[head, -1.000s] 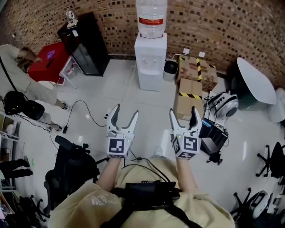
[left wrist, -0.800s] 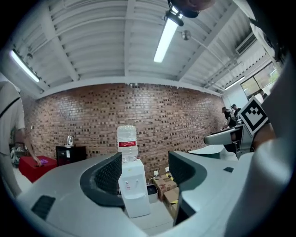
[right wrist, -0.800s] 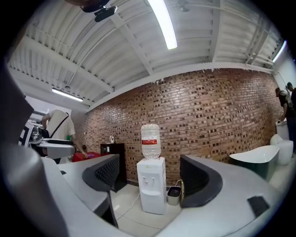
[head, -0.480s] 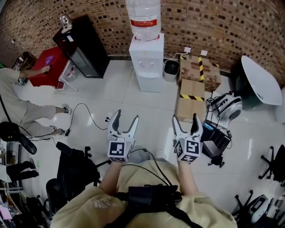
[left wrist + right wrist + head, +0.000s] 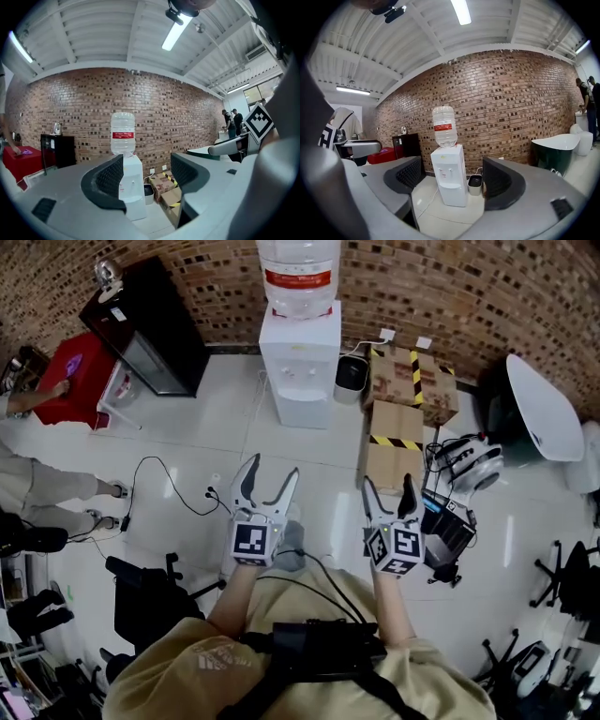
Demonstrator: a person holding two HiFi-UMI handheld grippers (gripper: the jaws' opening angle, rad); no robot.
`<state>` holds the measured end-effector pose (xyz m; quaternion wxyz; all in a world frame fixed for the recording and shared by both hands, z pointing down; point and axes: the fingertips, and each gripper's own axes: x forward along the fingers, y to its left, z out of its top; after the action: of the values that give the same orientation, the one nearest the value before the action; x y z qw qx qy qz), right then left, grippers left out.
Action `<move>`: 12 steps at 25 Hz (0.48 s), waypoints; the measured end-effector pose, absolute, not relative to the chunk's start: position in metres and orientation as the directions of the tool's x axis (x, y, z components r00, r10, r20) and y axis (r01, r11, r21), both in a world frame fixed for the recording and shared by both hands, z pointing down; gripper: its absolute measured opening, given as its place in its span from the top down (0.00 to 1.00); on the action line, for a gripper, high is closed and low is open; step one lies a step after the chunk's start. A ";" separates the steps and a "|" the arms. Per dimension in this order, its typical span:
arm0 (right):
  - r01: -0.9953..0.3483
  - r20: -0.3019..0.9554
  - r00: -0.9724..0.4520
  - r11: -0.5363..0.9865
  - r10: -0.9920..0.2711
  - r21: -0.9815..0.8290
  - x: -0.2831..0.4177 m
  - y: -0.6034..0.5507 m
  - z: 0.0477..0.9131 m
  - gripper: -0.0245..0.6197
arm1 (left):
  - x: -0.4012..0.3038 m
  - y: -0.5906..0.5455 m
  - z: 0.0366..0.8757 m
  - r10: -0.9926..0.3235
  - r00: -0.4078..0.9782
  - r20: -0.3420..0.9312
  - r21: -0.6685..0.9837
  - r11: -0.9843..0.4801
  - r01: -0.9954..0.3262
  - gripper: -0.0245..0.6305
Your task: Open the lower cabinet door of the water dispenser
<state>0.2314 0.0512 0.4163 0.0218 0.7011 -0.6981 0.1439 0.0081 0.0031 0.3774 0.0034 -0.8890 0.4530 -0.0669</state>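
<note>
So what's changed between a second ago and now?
Little. The wearer has edged toward the water dispenser, carrying the left gripper and right gripper along out in front. The person at the left has slid toward the picture's edge. Nothing was taken hold of or let go: both grippers' jaws stay apart and empty, and the dispenser stands untouched.

Bright; ceiling strip light (image 5: 177,32), floor (image 5: 319,451) glare, fisheye edges (corners v. dark).
</note>
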 end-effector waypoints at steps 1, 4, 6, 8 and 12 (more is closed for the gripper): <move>-0.985 0.236 -0.010 -0.031 -0.972 -0.168 0.231 0.036 0.416 0.30 | 0.008 -0.014 0.375 -0.805 0.584 0.105 -0.061 -0.591 -0.804 0.51; -0.989 0.240 -0.027 -0.008 -0.970 -0.145 0.219 -0.011 0.409 0.30 | 0.004 -0.062 0.371 -0.795 0.603 0.067 -0.069 -0.606 -0.792 0.51; -0.992 0.234 -0.052 0.023 -0.971 -0.122 0.203 -0.041 0.403 0.30 | 0.000 -0.093 0.369 -0.795 0.604 0.052 -0.045 -0.607 -0.794 0.51; -0.992 0.229 -0.066 0.039 -0.971 -0.121 0.188 -0.070 0.400 0.30 | -0.003 -0.120 0.367 -0.796 0.603 0.048 -0.008 -0.604 -0.797 0.51; -0.980 0.248 -0.042 -0.009 -0.968 -0.201 0.175 -0.104 0.412 0.30 | -0.011 -0.149 0.390 -0.754 0.651 0.088 -0.026 -0.655 -0.756 0.51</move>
<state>0.1749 -0.1042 0.4124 0.0183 0.6918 -0.7038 0.1605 -0.0107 -0.1494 0.3899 -0.0067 -0.9084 0.4155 -0.0456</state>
